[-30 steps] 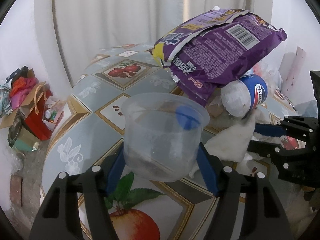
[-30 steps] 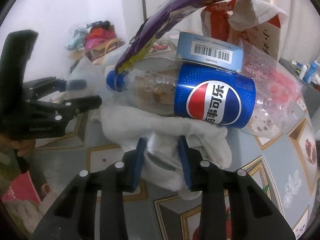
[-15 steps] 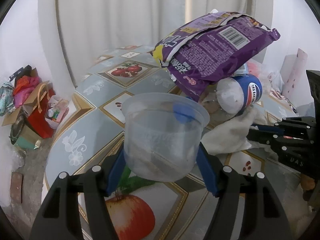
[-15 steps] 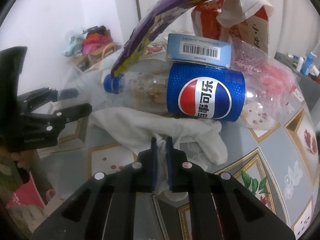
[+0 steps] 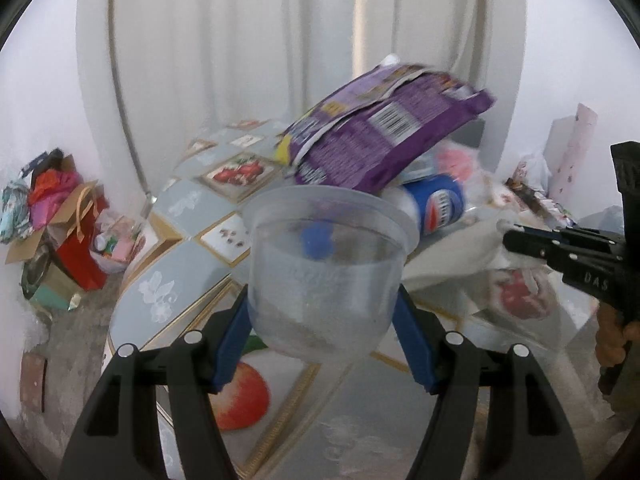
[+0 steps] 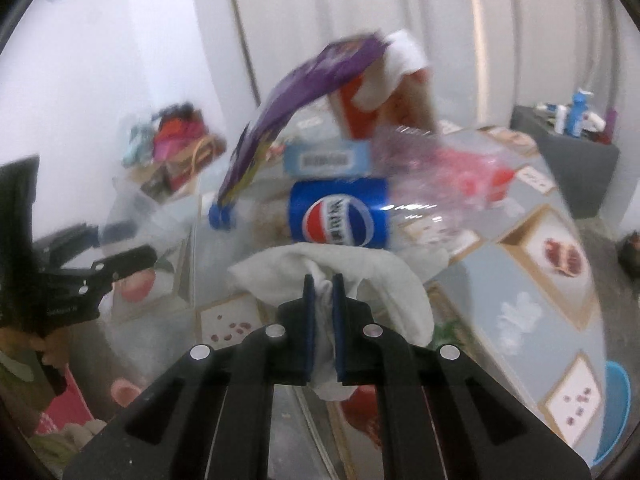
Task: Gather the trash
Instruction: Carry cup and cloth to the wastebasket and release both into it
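fruit-patterned cloth covers the desk. nearest, the left gripper has its jaws clamped on a clear plastic cup, mouth up. right of the cup, the right gripper pinches a white cloth. behind the cup a pepsi bottle lies sideways, cap toward the cup, under a purple snack bag.

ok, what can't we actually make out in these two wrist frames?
- Left wrist: the blue cap shows only through the clear plastic cup; bottle neck hidden.
- Right wrist: barcode on the light blue box motion-blurred, unreadable.
- Right wrist: where the white crumpled cloth ends, hidden by the right gripper.
- Both: purple snack bag print blurred.
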`<state>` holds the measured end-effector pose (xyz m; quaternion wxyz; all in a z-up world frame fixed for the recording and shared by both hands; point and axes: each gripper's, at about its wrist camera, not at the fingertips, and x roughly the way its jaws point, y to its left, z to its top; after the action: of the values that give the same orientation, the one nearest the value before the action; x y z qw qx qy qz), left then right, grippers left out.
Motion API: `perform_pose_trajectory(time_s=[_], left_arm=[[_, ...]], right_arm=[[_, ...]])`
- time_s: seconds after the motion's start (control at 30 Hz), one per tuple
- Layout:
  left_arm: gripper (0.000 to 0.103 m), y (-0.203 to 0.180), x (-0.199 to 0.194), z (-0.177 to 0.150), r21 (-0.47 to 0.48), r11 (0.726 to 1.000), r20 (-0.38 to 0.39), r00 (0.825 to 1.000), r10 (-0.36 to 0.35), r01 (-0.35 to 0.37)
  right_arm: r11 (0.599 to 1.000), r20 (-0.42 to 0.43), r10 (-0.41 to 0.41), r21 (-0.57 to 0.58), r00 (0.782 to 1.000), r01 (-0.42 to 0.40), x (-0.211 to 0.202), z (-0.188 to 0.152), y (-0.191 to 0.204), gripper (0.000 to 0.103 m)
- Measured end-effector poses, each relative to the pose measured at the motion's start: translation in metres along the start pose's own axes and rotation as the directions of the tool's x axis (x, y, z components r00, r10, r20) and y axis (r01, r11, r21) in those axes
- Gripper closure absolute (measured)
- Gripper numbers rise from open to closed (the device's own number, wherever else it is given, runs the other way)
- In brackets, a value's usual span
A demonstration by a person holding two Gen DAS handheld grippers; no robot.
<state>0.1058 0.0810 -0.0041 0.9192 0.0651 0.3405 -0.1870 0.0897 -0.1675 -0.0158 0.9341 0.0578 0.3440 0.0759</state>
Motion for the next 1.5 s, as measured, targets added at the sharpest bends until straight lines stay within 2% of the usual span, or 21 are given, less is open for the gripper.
perform_pose_trajectory(time_s=[0.3, 0.47, 0.6, 0.63, 0.7, 0.8, 0.83, 0.9, 0.93, 0.97, 1.0, 1.07, 1.1, 1.17, 1.23, 1.3, 1.33, 1.37, 1.4, 1.43, 1.5], left_arm=[[0.037, -0.063, -0.017, 0.033, 0.074, 0.986, 0.057, 0.987, -0.152, 0.147], [0.037, -0.124, -0.009, 0.067, 0.160, 0.945, 0.073, 0.951, -0.299, 0.285], [0.037, -0.185, 0.007, 0.095, 0.238, 0.883, 0.043, 0.904, -0.426, 0.405], [0.037, -0.210, 0.016, 0.104, 0.265, 0.851, 0.020, 0.880, -0.474, 0.452], [0.037, -0.242, 0.027, 0.114, 0.300, 0.811, -0.017, 0.853, -0.522, 0.502], [0.037, -0.306, 0.056, 0.130, 0.342, 0.735, -0.122, 0.803, -0.583, 0.586], [0.037, -0.337, 0.072, 0.135, 0.348, 0.699, -0.186, 0.776, -0.602, 0.625], [0.037, -0.374, 0.091, 0.140, 0.351, 0.662, -0.258, 0.748, -0.611, 0.662], [0.037, -0.400, 0.106, 0.142, 0.348, 0.637, -0.312, 0.726, -0.613, 0.687], [0.037, -0.424, 0.119, 0.141, 0.335, 0.629, -0.362, 0.712, -0.602, 0.702], [0.037, -0.443, 0.134, 0.142, 0.316, 0.623, -0.413, 0.695, -0.588, 0.715], [0.037, -0.487, 0.171, 0.138, 0.253, 0.615, -0.526, 0.640, -0.560, 0.747], [0.037, -0.503, 0.184, 0.135, 0.242, 0.616, -0.559, 0.626, -0.544, 0.750], [0.036, -0.540, 0.210, 0.123, 0.278, 0.616, -0.598, 0.634, -0.490, 0.737], [0.036, -0.570, 0.230, 0.109, 0.309, 0.610, -0.623, 0.640, -0.449, 0.729], [0.033, -0.589, 0.250, 0.097, 0.289, 0.602, -0.663, 0.609, -0.435, 0.745], [0.024, -0.599, 0.263, 0.090, 0.271, 0.608, -0.690, 0.591, -0.417, 0.746], [0.022, -0.603, 0.276, 0.087, 0.261, 0.628, -0.702, 0.591, -0.398, 0.733], [0.021, -0.607, 0.286, 0.083, 0.251, 0.650, -0.701, 0.598, -0.389, 0.717], [0.021, -0.609, 0.290, 0.081, 0.249, 0.660, -0.699, 0.603, -0.384, 0.709], [0.021, -0.609, 0.297, 0.081, 0.235, 0.682, -0.696, 0.610, -0.379, 0.693]], right_arm=[[0.984, 0.147, -0.142, 0.129, 0.979, 0.123, -0.076, -0.007, -0.060, 0.097], [0.942, 0.209, -0.276, 0.255, 0.938, 0.221, -0.125, -0.023, -0.106, 0.097], [0.872, 0.224, -0.422, 0.366, 0.878, 0.325, -0.164, -0.042, -0.153, 0.097], [0.857, 0.221, -0.447, 0.386, 0.867, 0.343, -0.169, -0.046, -0.162, 0.097], [0.808, 0.201, -0.514, 0.439, 0.834, 0.392, -0.182, -0.058, -0.186, 0.097], [0.728, 0.144, -0.602, 0.504, 0.785, 0.465, -0.192, -0.079, -0.222, 0.097], [0.694, 0.114, -0.626, 0.533, 0.771, 0.484, -0.194, -0.088, -0.240, 0.097], [0.641, 0.069, -0.647, 0.588, 0.759, 0.493, -0.192, -0.103, -0.267, 0.097], [0.611, 0.040, -0.651, 0.620, 0.758, 0.492, -0.189, -0.113, -0.285, 0.097], [0.582, 0.008, -0.654, 0.645, 0.757, 0.496, -0.185, -0.123, -0.300, 0.097], [0.558, -0.019, -0.654, 0.663, 0.756, 0.499, -0.180, -0.126, -0.312, 0.097], [0.501, -0.076, -0.642, 0.712, 0.763, 0.492, -0.169, -0.147, -0.343, 0.097], [0.470, -0.106, -0.635, 0.733, 0.765, 0.491, -0.164, -0.155, -0.358, 0.097], [0.408, -0.158, -0.612, 0.776, 0.775, 0.481, -0.153, -0.177, -0.388, 0.097], [0.381, -0.173, -0.587, 0.803, 0.791, 0.458, -0.148, -0.190, -0.401, 0.095], [0.331, -0.209, -0.567, 0.828, 0.796, 0.453, -0.136, -0.205, -0.425, 0.089], [0.307, -0.212, -0.551, 0.848, 0.807, 0.432, -0.129, -0.215, -0.437, 0.081], [0.293, -0.212, -0.537, 0.861, 0.817, 0.416, -0.125, -0.222, -0.444, 0.076], [0.271, -0.227, -0.539, 0.865, 0.811, 0.423, -0.127, -0.226, -0.449, 0.062], [0.245, -0.248, -0.548, 0.866, 0.799, 0.437, -0.127, -0.231, -0.452, 0.058], [0.225, -0.248, -0.548, 0.876, 0.799, 0.426, -0.131, -0.240, -0.456, 0.058]])
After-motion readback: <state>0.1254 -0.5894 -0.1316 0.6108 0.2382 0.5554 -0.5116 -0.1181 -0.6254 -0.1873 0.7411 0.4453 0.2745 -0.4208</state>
